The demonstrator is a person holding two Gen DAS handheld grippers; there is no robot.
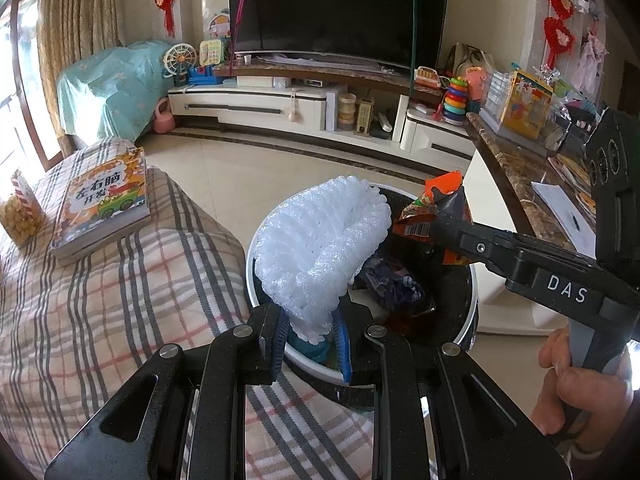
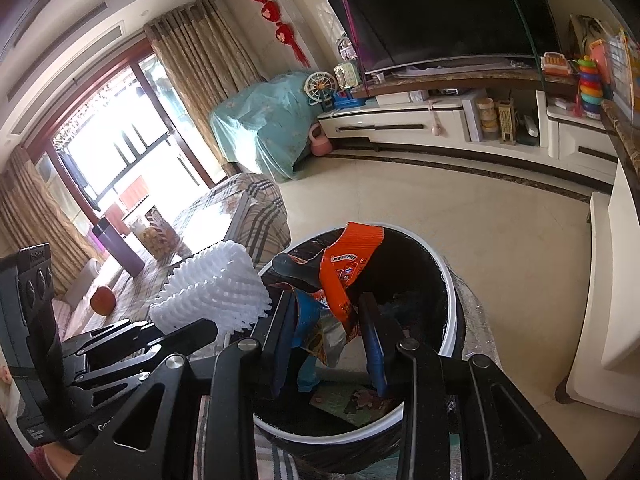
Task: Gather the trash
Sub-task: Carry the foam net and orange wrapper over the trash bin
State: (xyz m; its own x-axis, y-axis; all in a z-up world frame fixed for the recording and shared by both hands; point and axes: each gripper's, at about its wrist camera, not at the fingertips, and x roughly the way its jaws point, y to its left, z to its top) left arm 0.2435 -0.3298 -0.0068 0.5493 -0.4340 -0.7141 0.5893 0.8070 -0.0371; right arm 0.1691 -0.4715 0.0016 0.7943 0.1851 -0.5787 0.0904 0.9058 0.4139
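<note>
I have both tools poised over the trash bin [image 1: 472,280], and what the drop turns on is whether each piece hangs inside the rim. My left tool [image 1: 308,336] is pinched narrow on the base of the white foam net [image 1: 324,240], which stands up and forward from the pads, long axis running away from me and leaning a little to the tool's left. Its bulk sits over the near-left edge of the bin, part of it seemingly above the white rim rather than the dark hollow, so I judge this tool needs to carry slightly forward and right before letting go. My right tool [image 2: 328,332] is partly closed on the orange snack wrapper [image 2: 344,268], which sticks up and ahead from between the pads, crumpled, glossy, with a blue and printed panel hanging lower. That one lies squarely over the bin's mouth, directly beyond the fingers, so the right hand looks better placed to release first. The net is a light, springy mesh sleeve, puffed and ribbed; I expect it may bounce or catch on the rim. Inside the bin, darker wrappers already lie below both tools.
</note>
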